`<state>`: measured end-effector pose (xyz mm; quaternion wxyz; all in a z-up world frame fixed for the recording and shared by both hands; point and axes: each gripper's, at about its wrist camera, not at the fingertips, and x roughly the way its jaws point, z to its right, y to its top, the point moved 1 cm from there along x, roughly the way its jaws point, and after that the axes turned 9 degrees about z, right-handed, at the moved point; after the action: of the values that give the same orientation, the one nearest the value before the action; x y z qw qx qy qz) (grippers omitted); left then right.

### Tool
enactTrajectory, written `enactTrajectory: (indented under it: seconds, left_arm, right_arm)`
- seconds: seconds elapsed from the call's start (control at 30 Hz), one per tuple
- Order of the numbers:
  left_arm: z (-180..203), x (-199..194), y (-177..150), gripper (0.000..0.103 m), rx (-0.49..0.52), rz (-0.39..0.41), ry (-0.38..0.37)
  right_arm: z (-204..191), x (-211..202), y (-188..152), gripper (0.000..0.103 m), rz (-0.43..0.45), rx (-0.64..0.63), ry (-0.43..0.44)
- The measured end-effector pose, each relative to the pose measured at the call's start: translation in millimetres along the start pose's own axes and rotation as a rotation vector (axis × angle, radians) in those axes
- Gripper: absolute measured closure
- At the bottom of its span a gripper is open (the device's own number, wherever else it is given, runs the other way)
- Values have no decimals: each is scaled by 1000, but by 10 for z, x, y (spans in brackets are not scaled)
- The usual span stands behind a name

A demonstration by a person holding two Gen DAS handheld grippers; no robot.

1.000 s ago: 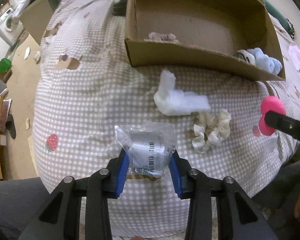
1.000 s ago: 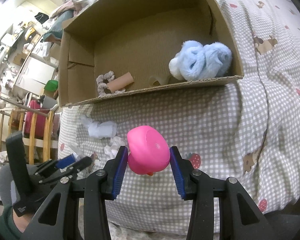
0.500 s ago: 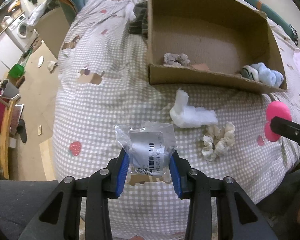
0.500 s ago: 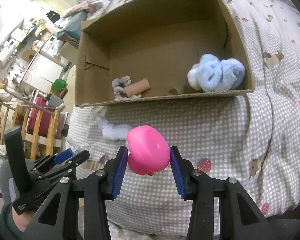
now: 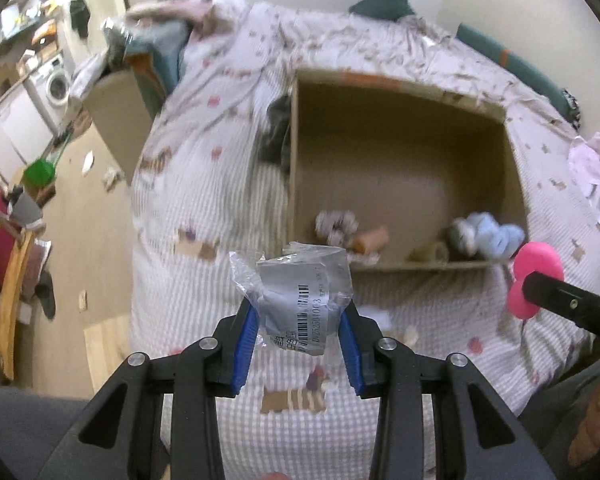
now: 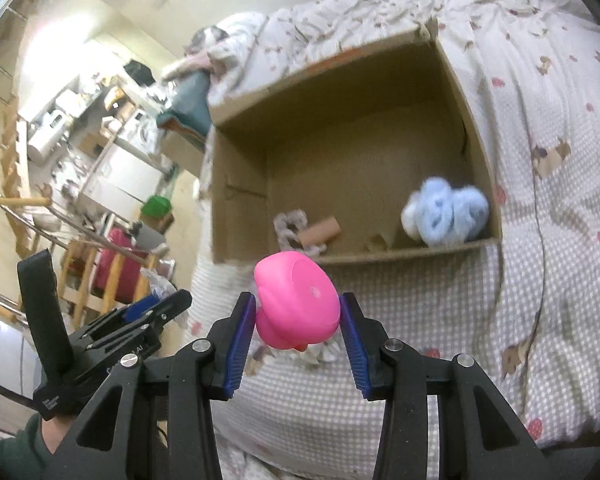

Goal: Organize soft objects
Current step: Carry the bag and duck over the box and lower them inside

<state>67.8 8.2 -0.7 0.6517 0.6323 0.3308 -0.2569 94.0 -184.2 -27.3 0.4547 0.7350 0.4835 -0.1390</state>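
My left gripper (image 5: 300,322) is shut on a clear plastic packet (image 5: 300,298) with a barcode label, held in the air above the bed. My right gripper (image 6: 298,322) is shut on a pink rubber toy (image 6: 296,306), which also shows at the right edge of the left wrist view as the pink toy (image 5: 534,268). Ahead of both lies an open cardboard box (image 5: 396,266) on the checked bedspread. Inside it are a light blue fluffy bundle (image 6: 444,214), a grey scrunchie (image 6: 288,226) and a brown tube (image 6: 320,232). The left gripper (image 6: 148,312) appears low left in the right wrist view.
The bed (image 5: 204,200) drops off at the left to a wooden floor (image 5: 84,240) with a chair, a green tub and a washing machine. Pillows and clothes lie at the bed's far end. White items lie on the bedspread below the grippers, mostly hidden.
Both grippers have risen and tilted up with their loads still held. The box now lies further below and its whole inside shows; the white cloth and cream scrunchie slipped behind the grippers.
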Motion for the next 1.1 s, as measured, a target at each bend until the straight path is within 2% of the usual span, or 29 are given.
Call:
enactTrajectory:
  seconds: [0.33,0.6,0.93,1.1]
  left_arm:
    - [99,8,549,68,37,65,-31]
    - [203,223,795,68,101,111,-1]
    - [394,730,780,68,120,90,-48]
    - [544,954,637,68,228,108,-7]
  right_arm:
    - [-74,-220,448,58,75,5,27]
    - [-80,-66,818,58,96,-38,-15]
    - [325,333,737,58,43,30,-62]
    - [423,506,698,58,11,20,-116]
